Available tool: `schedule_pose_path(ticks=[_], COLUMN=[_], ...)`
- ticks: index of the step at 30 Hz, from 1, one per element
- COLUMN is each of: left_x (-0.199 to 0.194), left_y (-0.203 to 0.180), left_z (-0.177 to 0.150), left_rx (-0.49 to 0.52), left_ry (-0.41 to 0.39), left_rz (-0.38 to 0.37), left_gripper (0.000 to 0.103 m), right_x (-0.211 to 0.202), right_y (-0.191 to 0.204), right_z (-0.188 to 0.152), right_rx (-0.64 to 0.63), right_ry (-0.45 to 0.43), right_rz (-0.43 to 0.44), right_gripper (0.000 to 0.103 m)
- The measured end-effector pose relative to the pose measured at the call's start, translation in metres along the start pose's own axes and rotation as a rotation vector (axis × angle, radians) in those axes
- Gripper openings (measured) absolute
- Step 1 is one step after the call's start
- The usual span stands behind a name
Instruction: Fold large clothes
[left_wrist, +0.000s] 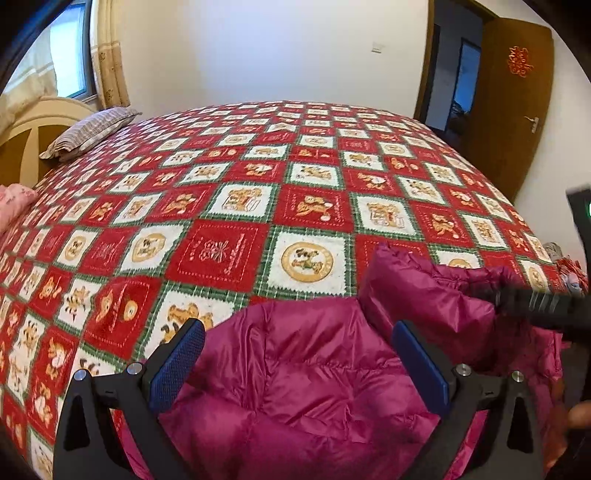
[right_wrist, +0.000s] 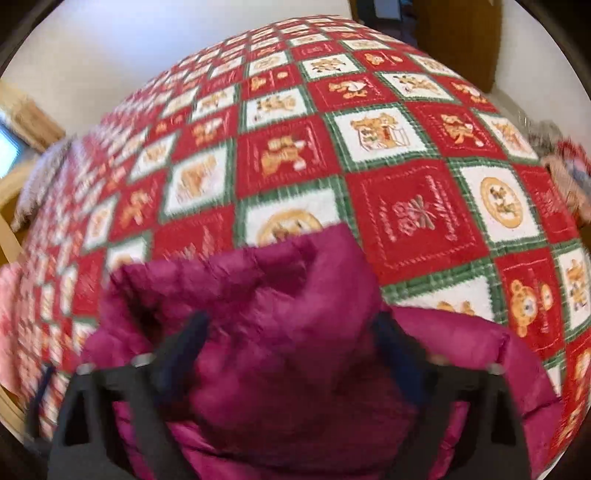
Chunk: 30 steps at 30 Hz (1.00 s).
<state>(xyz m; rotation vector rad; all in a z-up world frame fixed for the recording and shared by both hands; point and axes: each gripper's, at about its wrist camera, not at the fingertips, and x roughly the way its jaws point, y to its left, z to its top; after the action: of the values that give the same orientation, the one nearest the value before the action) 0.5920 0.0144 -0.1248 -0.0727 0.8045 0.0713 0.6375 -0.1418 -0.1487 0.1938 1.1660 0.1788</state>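
Here we see the left hand-held gripper (left_wrist: 297, 354) spread wide above the magenta puffer jacket (left_wrist: 314, 369), clamping nothing. The right hand-held gripper (right_wrist: 291, 343) stands parted with a raised jacket fold between its blurred fingers; we cannot tell whether they press it. The jacket lies at the near edge of the bed (left_wrist: 258, 177), its checkered teddy-bear quilt stretching back toward a striped pillow (left_wrist: 88, 133).

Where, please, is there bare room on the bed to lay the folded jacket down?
The quilt is bare across its middle and far side, between the striped pillow and the door side. It is crowded near the front edge, where the jacket and both claws sit, and by the pink pillow.
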Motion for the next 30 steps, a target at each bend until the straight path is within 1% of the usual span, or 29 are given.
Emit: schedule_pose_path(ticks=[1,2,6,8,9,10,12,15,16,20,22,23,24,25,26,27,28,29,30], left_x=[0.000,-0.001,0.003,0.004,0.005,0.007,0.014,0.024,0.025,0.031,0.033,0.035,0.038,0.039,0.041,0.044,0.045,0.042,0.038], left_y=[0.001,0.002,0.000,-0.008,-0.014,-0.022,-0.038,-0.055,-0.056,-0.043,-0.035,-0.035,-0.036,-0.038,-0.041,-0.044,-0.043,-0.039,-0.035], left_z=[0.001,0.004,0.018,0.027,0.031,0.036,0.042,0.036,0.031,0.013,0.006,0.003,0.002,0.000,-0.003,-0.006,-0.008,-0.011,-0.014], left_rx=[0.000,-0.002,-0.056,-0.067,-0.061,-0.045,-0.001,0.038,0.037,-0.031,-0.070,-0.069,-0.056,-0.030,0.006,0.035,0.036,0.022,0.017], left_ry=[-0.005,-0.011,-0.004,-0.005,-0.001,0.010,0.060,0.148,0.162,0.211,0.221,0.224,0.221,0.210,0.205,0.220,0.232,0.227,0.204], left_rz=[-0.003,-0.010,-0.084,-0.111,-0.113,-0.111,-0.103,-0.096,-0.087,-0.067,-0.090,-0.089,-0.074,-0.049,-0.034,-0.039,-0.059,-0.087,-0.092], left_gripper=[0.102,0.102,0.102,0.102,0.102,0.102,0.102,0.102,0.102,0.102,0.102,0.102,0.098,0.090,0.057,0.022,0.013,0.011,0.010], right_x=[-0.003,-0.010,-0.027,-0.027,-0.027,-0.026,-0.027,-0.028,-0.027,-0.028,-0.028,-0.028,-0.027,-0.027,-0.027,-0.026,-0.026,-0.026,-0.026], right_y=[-0.003,-0.011,-0.054,-0.072,-0.076,-0.081,-0.082,-0.080,-0.078,-0.072,-0.073,-0.073,-0.073,-0.072,-0.074,-0.073,-0.074,-0.075,-0.075], right_z=[-0.004,-0.013,-0.039,-0.057,-0.062,-0.069,-0.075,-0.082,-0.084,-0.089,-0.090,-0.090,-0.090,-0.090,-0.090,-0.090,-0.090,-0.090,-0.091], right_rx=[-0.027,-0.048,0.000,0.036,0.047,0.053,0.062,0.058,0.040,-0.002,-0.005,-0.008,-0.010,-0.011,-0.011,-0.010,-0.007,-0.004,-0.001], right_ry=[-0.004,-0.013,-0.026,-0.033,-0.047,-0.076,-0.120,-0.177,-0.200,-0.244,-0.251,-0.257,-0.261,-0.265,-0.267,-0.268,-0.269,-0.270,-0.271], right_rz=[-0.019,-0.021,0.032,0.065,0.086,0.108,0.128,0.134,0.129,0.099,0.097,0.096,0.096,0.096,0.097,0.099,0.103,0.108,0.109], right_gripper=[0.024,0.019,0.016,0.015,0.012,0.012,0.012,0.012,0.012,0.012,0.012,0.012,0.012,0.012,0.012,0.012,0.012,0.012,0.012])
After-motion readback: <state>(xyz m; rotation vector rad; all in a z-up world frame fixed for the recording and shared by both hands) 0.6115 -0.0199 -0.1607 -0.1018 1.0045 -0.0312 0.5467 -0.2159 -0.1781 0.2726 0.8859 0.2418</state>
